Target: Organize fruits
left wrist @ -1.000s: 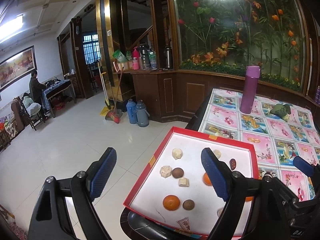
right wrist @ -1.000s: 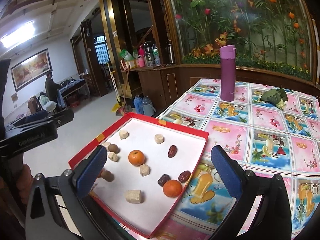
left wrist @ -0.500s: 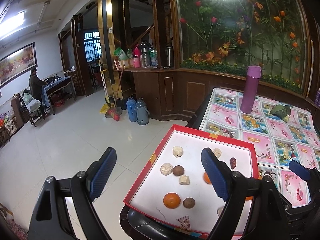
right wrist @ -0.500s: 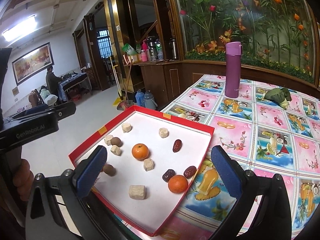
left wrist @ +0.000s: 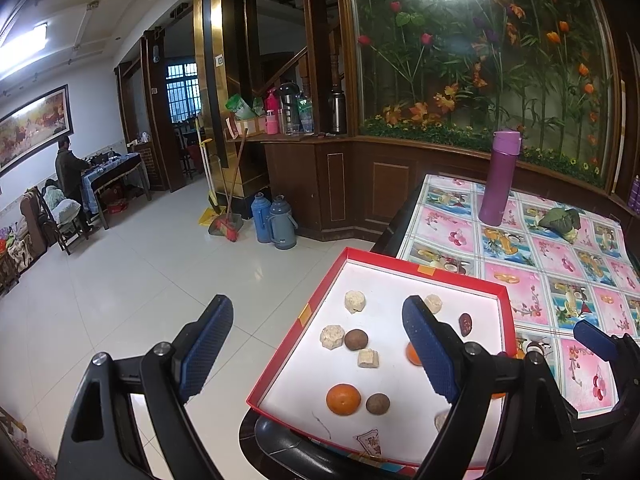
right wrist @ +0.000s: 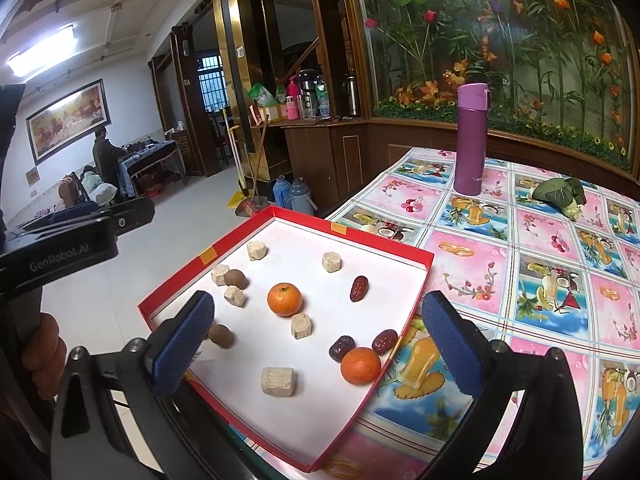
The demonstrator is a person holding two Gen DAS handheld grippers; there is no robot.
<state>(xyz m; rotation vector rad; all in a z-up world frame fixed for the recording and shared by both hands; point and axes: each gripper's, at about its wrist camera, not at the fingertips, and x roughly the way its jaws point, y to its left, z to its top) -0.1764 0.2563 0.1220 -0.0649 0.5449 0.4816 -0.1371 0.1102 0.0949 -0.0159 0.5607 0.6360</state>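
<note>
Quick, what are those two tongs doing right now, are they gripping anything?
Left tongs: open, holding nothing.
Right tongs: open, holding nothing, above the red tray of fruit.

We are in a lived-in home, in its large tiled hall. We see a wooden staircase (left wrist: 296, 64), a long framed painting (left wrist: 34, 124) on the white wall, and a broom (left wrist: 228, 216) and two thermos jugs (left wrist: 274, 220) standing on the floor. A wood-panelled sideboard (left wrist: 304, 176) carries flasks, and the counter (right wrist: 560, 280) wears a fruit-print oilcloth.
</note>
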